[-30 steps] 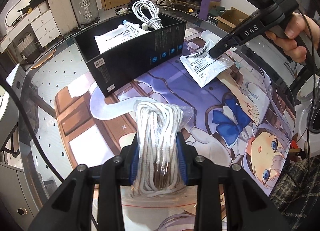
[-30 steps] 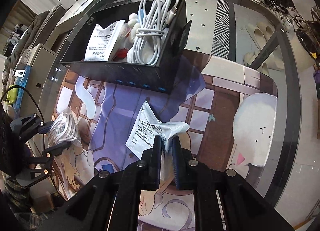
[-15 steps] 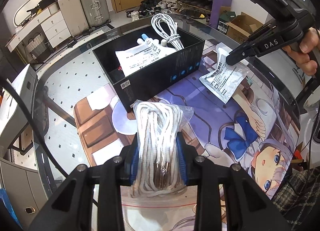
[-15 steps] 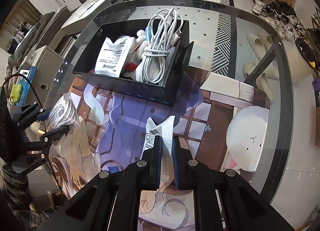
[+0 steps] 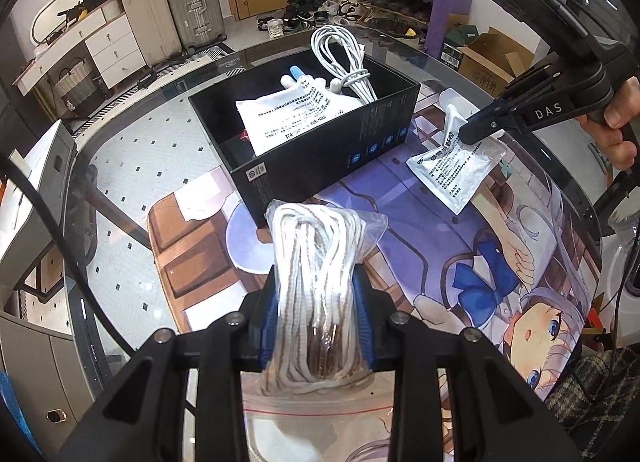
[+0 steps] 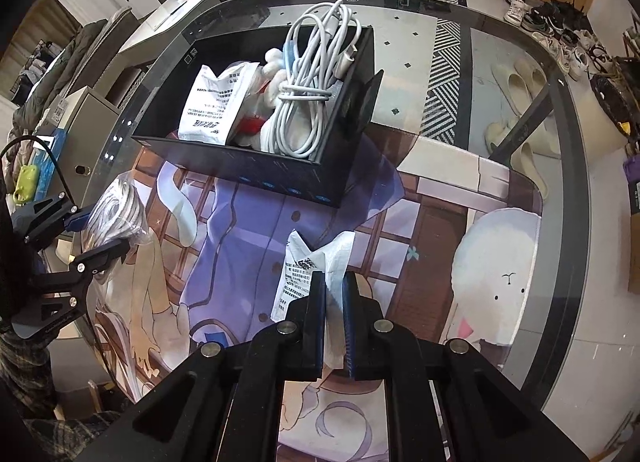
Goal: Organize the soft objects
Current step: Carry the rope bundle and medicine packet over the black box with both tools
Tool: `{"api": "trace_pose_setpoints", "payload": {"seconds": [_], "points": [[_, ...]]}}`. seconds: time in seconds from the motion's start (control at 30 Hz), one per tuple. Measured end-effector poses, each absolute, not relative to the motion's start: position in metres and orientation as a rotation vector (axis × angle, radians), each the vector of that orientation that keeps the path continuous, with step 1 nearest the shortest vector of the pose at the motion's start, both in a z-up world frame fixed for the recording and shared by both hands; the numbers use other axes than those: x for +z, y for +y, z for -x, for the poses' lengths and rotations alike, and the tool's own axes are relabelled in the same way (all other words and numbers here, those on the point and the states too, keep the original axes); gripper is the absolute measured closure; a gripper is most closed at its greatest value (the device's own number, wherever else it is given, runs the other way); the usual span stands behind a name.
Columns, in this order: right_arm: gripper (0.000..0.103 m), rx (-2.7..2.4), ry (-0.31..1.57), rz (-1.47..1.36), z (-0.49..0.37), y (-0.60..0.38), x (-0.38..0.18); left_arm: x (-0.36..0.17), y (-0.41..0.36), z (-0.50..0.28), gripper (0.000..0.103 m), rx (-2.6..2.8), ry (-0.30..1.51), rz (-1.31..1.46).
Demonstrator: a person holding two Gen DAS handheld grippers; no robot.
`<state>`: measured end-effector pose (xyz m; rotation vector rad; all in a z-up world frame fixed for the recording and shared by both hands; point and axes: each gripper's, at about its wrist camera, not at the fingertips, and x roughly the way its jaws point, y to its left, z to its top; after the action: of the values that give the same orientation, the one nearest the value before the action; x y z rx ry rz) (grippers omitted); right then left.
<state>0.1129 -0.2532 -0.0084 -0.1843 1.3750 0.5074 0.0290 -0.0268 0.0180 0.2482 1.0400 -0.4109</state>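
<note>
Black box [image 5: 320,158] on the mat already holds a cable, a pouch and a plush. Left gripper [image 5: 318,314] is clamped on bagged rope [image 5: 320,262]; right gripper [image 6: 334,302] pinches a sachet [image 6: 308,266]. Both hang short of the box, not yet dropped in.

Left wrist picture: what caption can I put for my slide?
Left gripper holds bagged white rope near the black box; right gripper lifts a white packet.
</note>
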Motion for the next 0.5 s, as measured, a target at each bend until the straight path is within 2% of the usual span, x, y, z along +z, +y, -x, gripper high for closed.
{"api": "trace_pose_setpoints", "payload": {"seconds": [0.5], "points": [[0.099,0.560,1.351,0.185,-0.111,-0.242,0.001,0.026,-0.027,-0.038,0.072,-0.405,1.019,-0.201]]}}
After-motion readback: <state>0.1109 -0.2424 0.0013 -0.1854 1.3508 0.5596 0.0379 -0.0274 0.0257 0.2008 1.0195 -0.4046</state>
